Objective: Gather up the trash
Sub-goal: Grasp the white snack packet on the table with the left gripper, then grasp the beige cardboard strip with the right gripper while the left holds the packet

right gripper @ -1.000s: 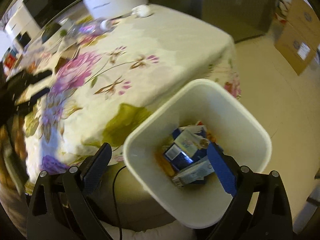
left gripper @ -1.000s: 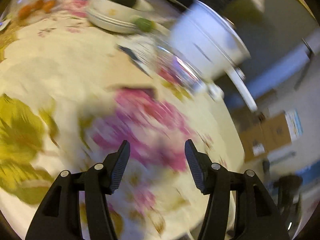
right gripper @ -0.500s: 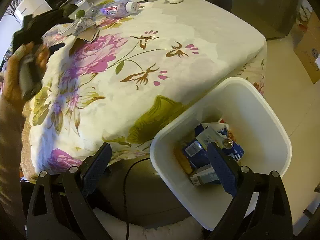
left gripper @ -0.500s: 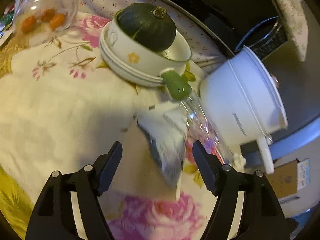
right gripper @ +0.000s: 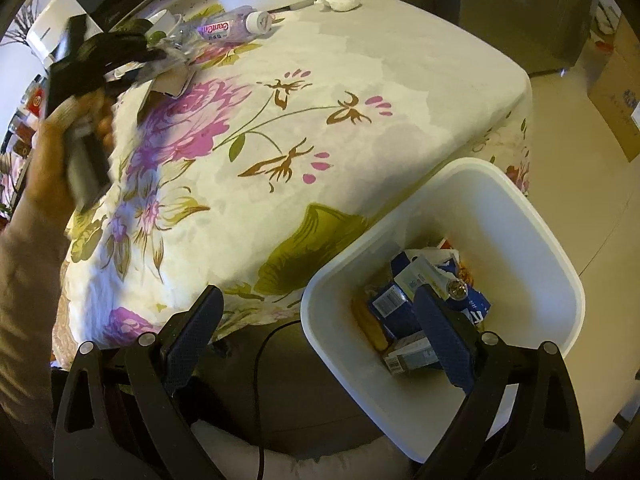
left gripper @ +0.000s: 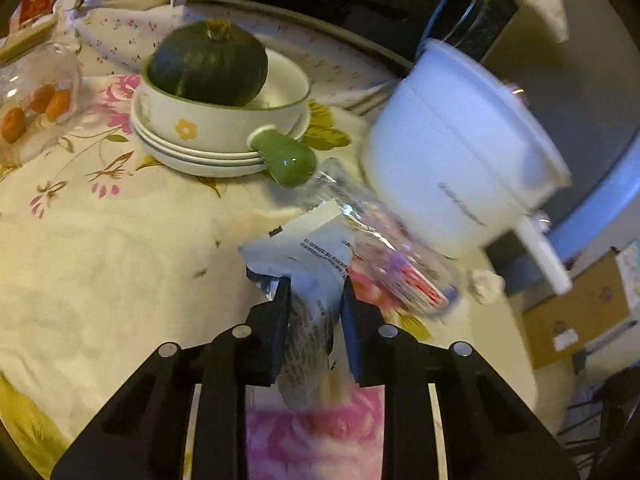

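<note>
- Floral cloth covers the table (left gripper: 100, 240), which carries a squash in a bowl, a white pot and a lying plastic bottle (left gripper: 384, 248) beyond the left claw.
- Left claw (left gripper: 314, 292) has just been closing and now grips a crumpled white-and-blue wrapper (left gripper: 308, 252); the wrapper sits between its pads, its loose printed end sticking out ahead of the tips and its long axis running roughly along the fingers.
- Right claw (right gripper: 320, 320) stands wide apart with nothing between its pads, pointing steeply down past the table edge.
- White bin (right gripper: 520, 220) stands on the floor just off the table's near corner, directly under and ahead of the right claw, with cartons and wrappers already inside.
- Seen from the right wrist, the left claw (right gripper: 160, 56) with its wrapper is far up and to the left, well apart from the bin.
- Judgement: the carry must run across the cloth toward the right claw's side before release; the left hand holds the piece, though the right is nearer the bin.
</note>
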`<state>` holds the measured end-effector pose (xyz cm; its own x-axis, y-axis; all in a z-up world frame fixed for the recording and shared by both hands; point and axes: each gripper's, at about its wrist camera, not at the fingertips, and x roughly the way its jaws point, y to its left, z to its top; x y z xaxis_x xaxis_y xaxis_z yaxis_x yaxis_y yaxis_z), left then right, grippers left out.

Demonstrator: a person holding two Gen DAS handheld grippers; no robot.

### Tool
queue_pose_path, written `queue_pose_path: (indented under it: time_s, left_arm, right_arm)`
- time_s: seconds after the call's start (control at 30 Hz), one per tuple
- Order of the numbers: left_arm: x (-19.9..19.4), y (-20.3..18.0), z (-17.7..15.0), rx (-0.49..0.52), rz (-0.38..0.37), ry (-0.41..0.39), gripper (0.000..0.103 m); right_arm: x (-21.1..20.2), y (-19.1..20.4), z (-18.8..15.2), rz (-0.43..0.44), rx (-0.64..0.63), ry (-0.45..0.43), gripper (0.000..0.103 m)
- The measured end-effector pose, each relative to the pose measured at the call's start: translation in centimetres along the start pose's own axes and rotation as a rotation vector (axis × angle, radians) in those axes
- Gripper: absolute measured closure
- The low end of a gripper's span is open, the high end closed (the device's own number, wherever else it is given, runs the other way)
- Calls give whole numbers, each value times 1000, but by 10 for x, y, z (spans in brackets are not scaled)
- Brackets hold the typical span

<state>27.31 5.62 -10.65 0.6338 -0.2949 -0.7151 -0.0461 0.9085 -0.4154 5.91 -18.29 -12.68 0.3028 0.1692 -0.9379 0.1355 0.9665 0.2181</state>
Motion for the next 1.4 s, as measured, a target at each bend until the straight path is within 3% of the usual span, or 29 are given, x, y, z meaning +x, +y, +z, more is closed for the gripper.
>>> queue_pose_path:
  time_s: [0.2, 0.3, 0.37, 0.63, 0.93, 1.03, 1.13, 1.4]
  left_arm:
    - [-95, 36, -24, -102, -168, -78, 80]
    - [-133, 62, -39, -178, -209, -121, 79]
    - [-155, 79, -51, -200, -194, -161, 79]
    - [-186, 112, -45, -236, -199, -233, 79]
    - [-185, 127, -39, -304, -275, -212, 79]
    - [-180, 130, -39, -328, -293, -196, 79]
    - [-177, 133, -38, -347, -306, -191, 79]
    - [-177, 125, -42, -343, -326, -183, 79]
  right_arm:
    - [1, 28, 26, -5, -85, -31, 11]
    - [4, 59, 56, 14, -122, -55, 11]
    - [16, 86, 86, 67, -115, -34, 11]
    - [71, 183, 161, 98, -134, -30, 11]
    - [128, 219, 190, 7, -162, 7, 12]
    - [124, 227, 186, -60, -244, -49, 37]
    - [112, 223, 182, -17, -239, -56, 63]
    - [70, 205, 142, -22, -265, -97, 67]
